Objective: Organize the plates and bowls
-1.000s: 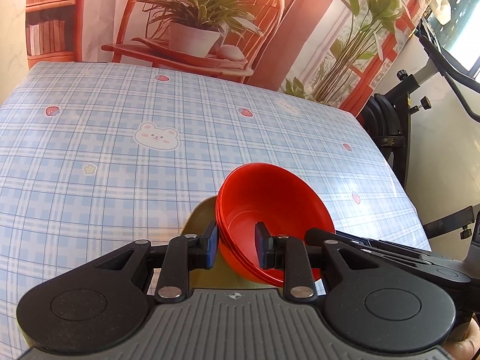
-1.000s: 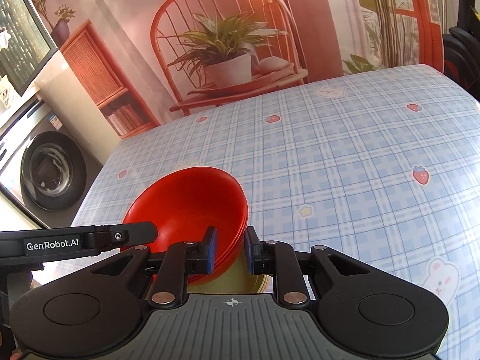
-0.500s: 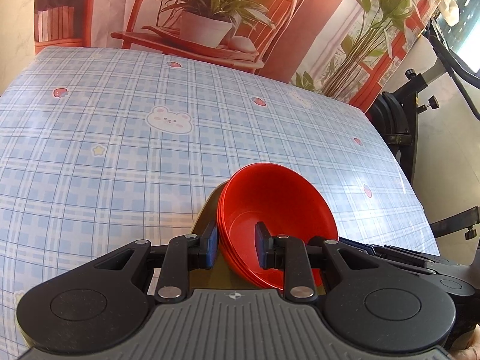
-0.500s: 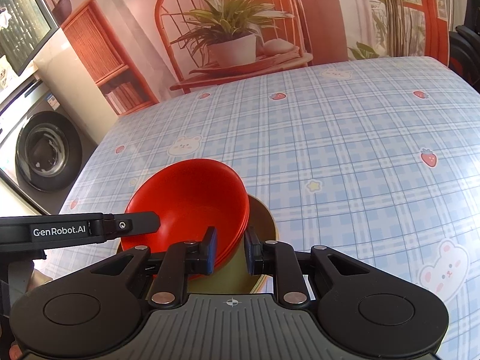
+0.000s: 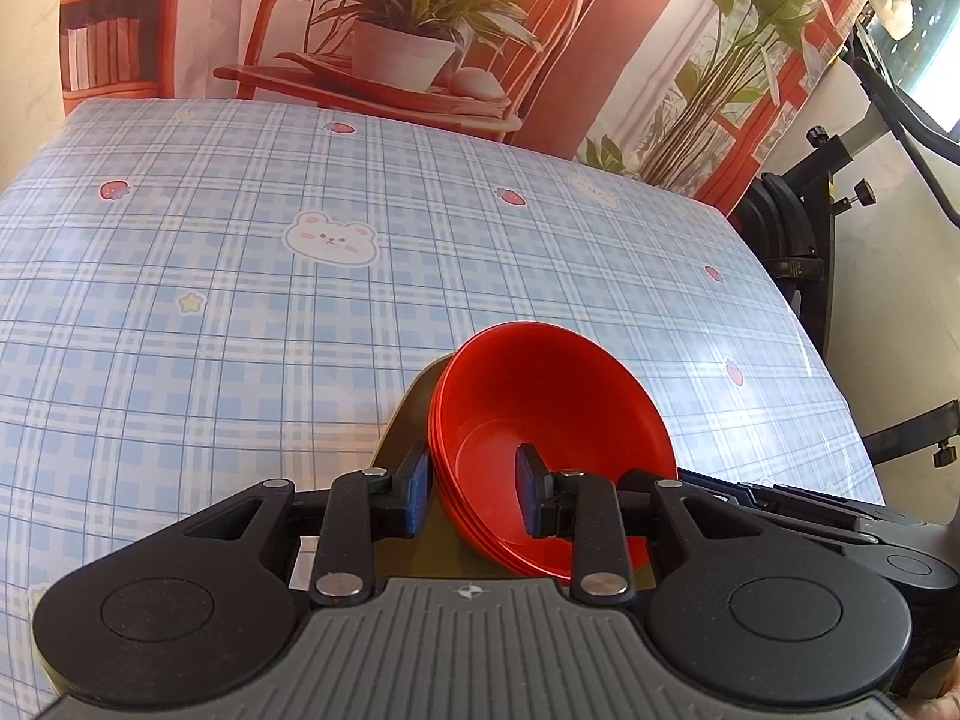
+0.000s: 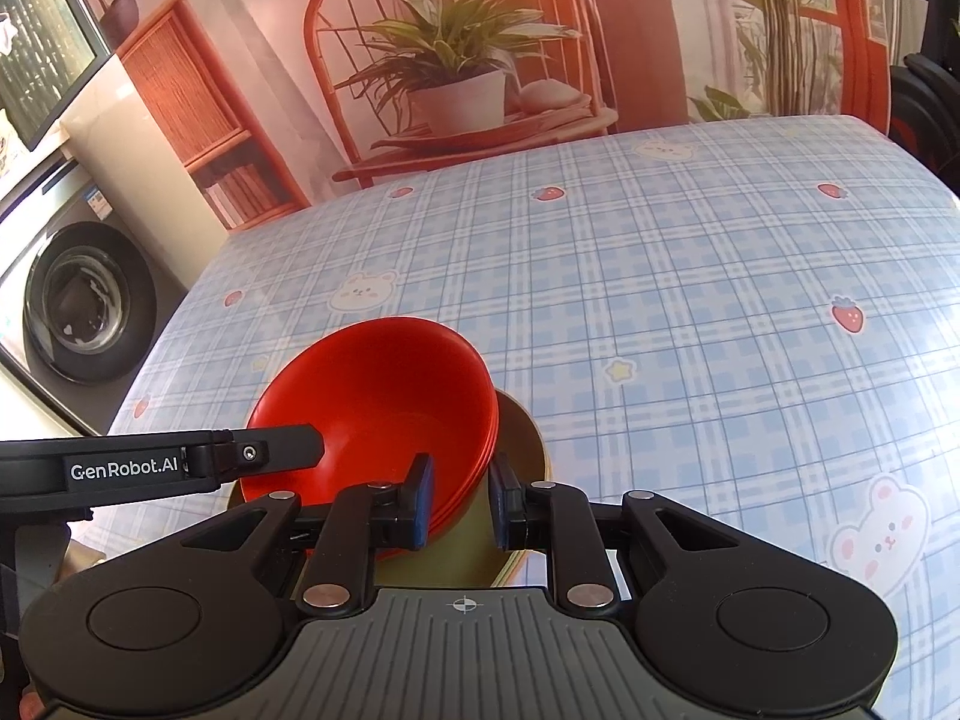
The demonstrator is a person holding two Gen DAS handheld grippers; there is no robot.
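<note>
- Your stack of red bowls (image 5: 543,438) sits nested and tilted on an olive-green plate (image 5: 408,420), near the front edge of the table with the blue plaid tablecloth (image 5: 240,312).
- In the right wrist view the same red bowls (image 6: 384,396) lean over the plate (image 6: 528,438), which shows beyond and under them on the tablecloth (image 6: 690,330).
- The layered rims at the stack's side suggest about 3 bowls; the exact count is hard to read.
- Your left gripper (image 5: 474,489) straddles the near rim of the stack, 1 finger outside the bowls and the other inside the top bowl.
- Its jaws are opening: the inner pad stands off the bowl's wall, and the outer pad sits close against the stacked rims, so the rim lies between the pads without a firm pinch.
- Your right gripper (image 6: 461,495) pinches the stack's rim at the side toward the plate, 1 pad inside the bowls and the other outside, the jaws drawn narrow on the rim.
- The left gripper's black arm (image 6: 180,465) crosses in front of the bowls in the right wrist view, bearing white lettering.
- A bear print (image 5: 330,237) lies on the tablecloth well beyond the bowls.
</note>
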